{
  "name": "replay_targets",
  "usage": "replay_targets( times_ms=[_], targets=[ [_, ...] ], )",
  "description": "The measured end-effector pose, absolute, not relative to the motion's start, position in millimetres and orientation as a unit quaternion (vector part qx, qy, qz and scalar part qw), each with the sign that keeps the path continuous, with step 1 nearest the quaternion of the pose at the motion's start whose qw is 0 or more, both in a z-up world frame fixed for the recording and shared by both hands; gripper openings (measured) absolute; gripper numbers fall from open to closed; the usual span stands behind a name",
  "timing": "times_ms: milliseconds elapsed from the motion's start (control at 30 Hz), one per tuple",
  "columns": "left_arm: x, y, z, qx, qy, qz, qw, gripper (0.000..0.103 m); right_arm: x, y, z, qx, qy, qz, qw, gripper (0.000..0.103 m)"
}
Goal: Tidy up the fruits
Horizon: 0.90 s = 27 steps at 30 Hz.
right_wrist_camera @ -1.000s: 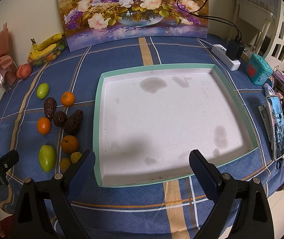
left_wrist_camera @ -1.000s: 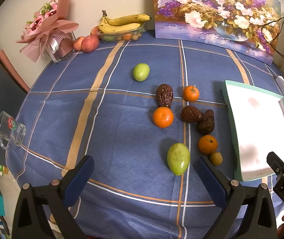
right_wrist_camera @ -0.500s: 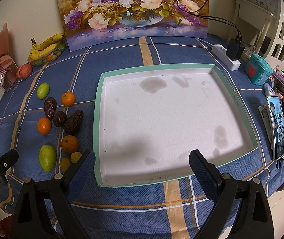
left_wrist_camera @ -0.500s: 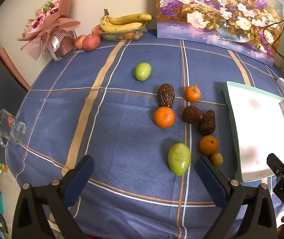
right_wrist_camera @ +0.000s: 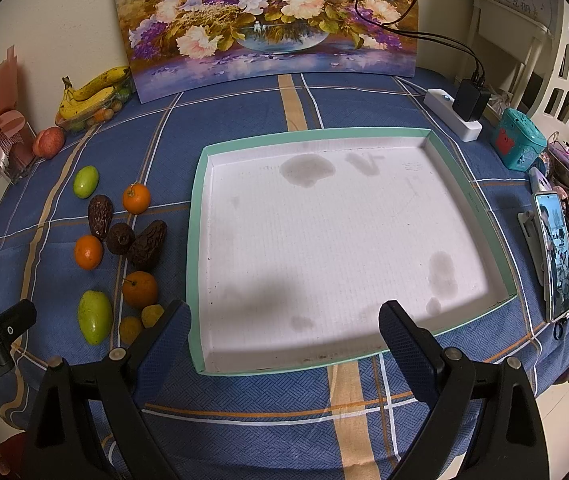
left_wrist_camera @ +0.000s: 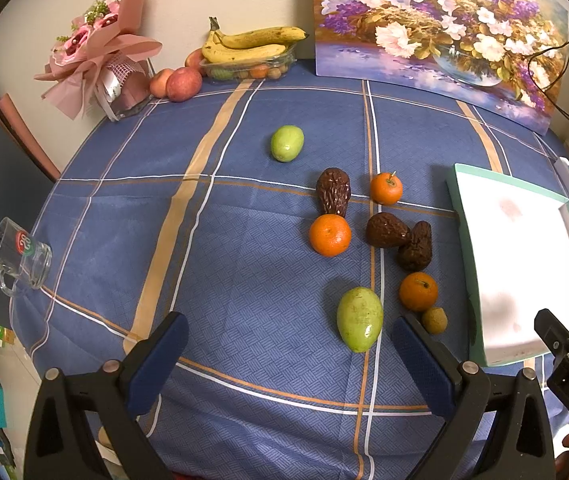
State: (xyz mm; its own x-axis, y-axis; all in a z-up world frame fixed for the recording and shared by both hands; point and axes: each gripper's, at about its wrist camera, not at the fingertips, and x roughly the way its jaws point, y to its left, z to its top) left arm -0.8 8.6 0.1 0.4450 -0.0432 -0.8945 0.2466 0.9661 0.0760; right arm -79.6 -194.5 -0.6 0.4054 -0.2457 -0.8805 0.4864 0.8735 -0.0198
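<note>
Loose fruit lies on the blue checked tablecloth: a large green fruit (left_wrist_camera: 360, 319), a smaller green one (left_wrist_camera: 287, 143), three oranges (left_wrist_camera: 330, 235), three dark wrinkled fruits (left_wrist_camera: 332, 191) and a small yellowish fruit (left_wrist_camera: 434, 320). The same group shows in the right wrist view, left of the tray (right_wrist_camera: 139, 285). A white tray with a mint rim (right_wrist_camera: 198, 216) is empty; its rim shows in the left view (left_wrist_camera: 460, 216). My left gripper (left_wrist_camera: 288, 346) is open and empty, just short of the large green fruit. My right gripper (right_wrist_camera: 284, 330) is open and empty over the tray's near edge.
Bananas on a fruit punnet (left_wrist_camera: 250, 46), apples (left_wrist_camera: 182, 83), a pink bouquet (left_wrist_camera: 98, 68) and a flower painting (left_wrist_camera: 436, 28) line the back wall. A glass mug (left_wrist_camera: 18, 256) lies at the left edge. A power strip (right_wrist_camera: 452, 114), teal box (right_wrist_camera: 518, 144) and phone (right_wrist_camera: 556, 256) sit right.
The left gripper's view has shifted slightly, the fruit sliding a little right and down in frame. The right gripper has not moved. Both stay open.
</note>
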Motion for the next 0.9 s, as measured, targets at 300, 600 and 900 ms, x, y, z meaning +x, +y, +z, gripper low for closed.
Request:
replay_targets(
  times_ms=[300, 600, 900],
  targets=[
    [4, 14, -2, 0.074, 0.528, -0.088, 0.841, 0.103, -79, -193, 0, 0.120, 0.499, -0.218, 0.830, 0.095],
    [33, 36, 1, -0.010, 0.513, -0.089, 0.853, 0.103, -62, -179, 7, 0.114, 0.478, -0.180, 0.852, 0.095],
    [71, 42, -14, -0.049, 0.549, -0.074, 0.831, 0.103, -22, -164, 9, 0.116, 0.476, -0.134, 0.862, 0.095]
  ],
)
